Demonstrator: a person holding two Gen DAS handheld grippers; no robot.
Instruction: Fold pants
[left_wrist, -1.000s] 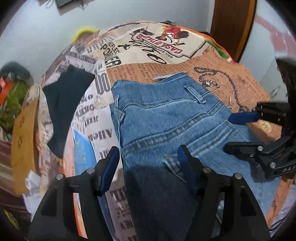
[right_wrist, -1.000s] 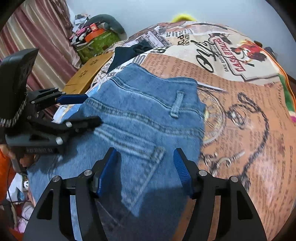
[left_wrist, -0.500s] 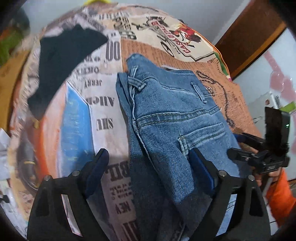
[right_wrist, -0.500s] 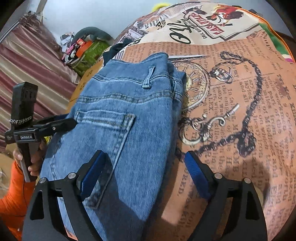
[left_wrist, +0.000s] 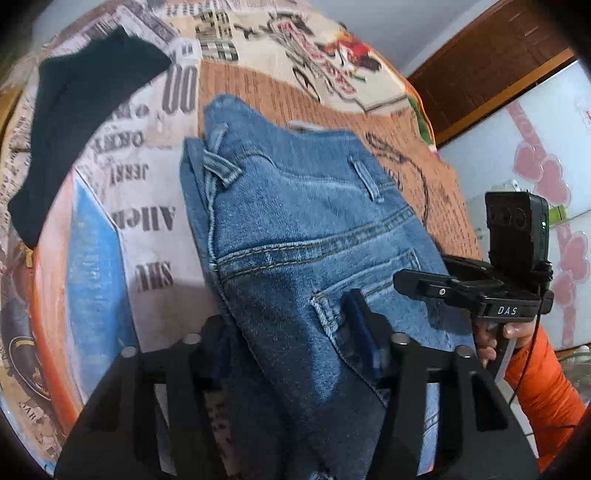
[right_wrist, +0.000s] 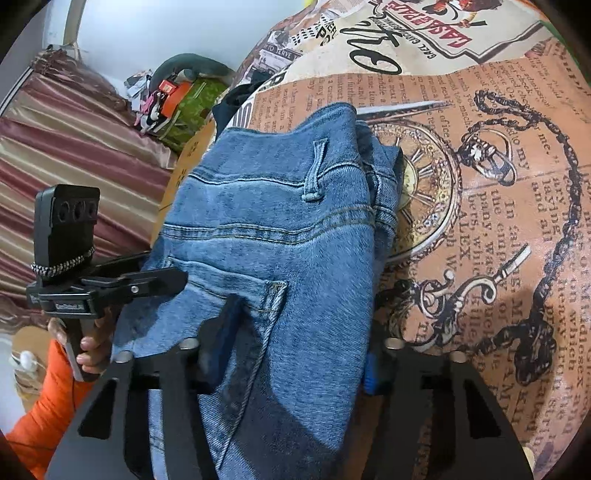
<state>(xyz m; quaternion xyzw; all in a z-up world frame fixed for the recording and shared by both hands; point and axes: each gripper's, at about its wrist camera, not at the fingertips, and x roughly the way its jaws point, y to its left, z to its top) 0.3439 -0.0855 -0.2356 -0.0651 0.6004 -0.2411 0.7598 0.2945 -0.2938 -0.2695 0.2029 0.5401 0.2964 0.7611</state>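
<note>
Jeans (left_wrist: 303, 236) are laid on a bed (right_wrist: 498, 221) covered by a spread printed with newspaper text and a pocket watch on a chain, the waistband and belt loops pointing away from both cameras and the back pocket facing up; the denim is doubled lengthwise. One long edge of the cloth is straddled by the left tongs (left_wrist: 291, 332), whose jaws have just been closing, with the fabric bunched between the blue pads. The opposite edge is straddled by the right tongs (right_wrist: 299, 339), likewise just closing, one finger lying on the pocket and the other at the fold by the bedspread (whether either pair actually presses on the denim cannot be told). Each tool is held by a hand (right_wrist: 92, 343) in an orange sleeve (left_wrist: 543, 391). A dark garment (left_wrist: 81, 110) is spread on the bed beyond the jeans, well apart from them. A striped curtain (right_wrist: 66, 155) hangs at the side.
</note>
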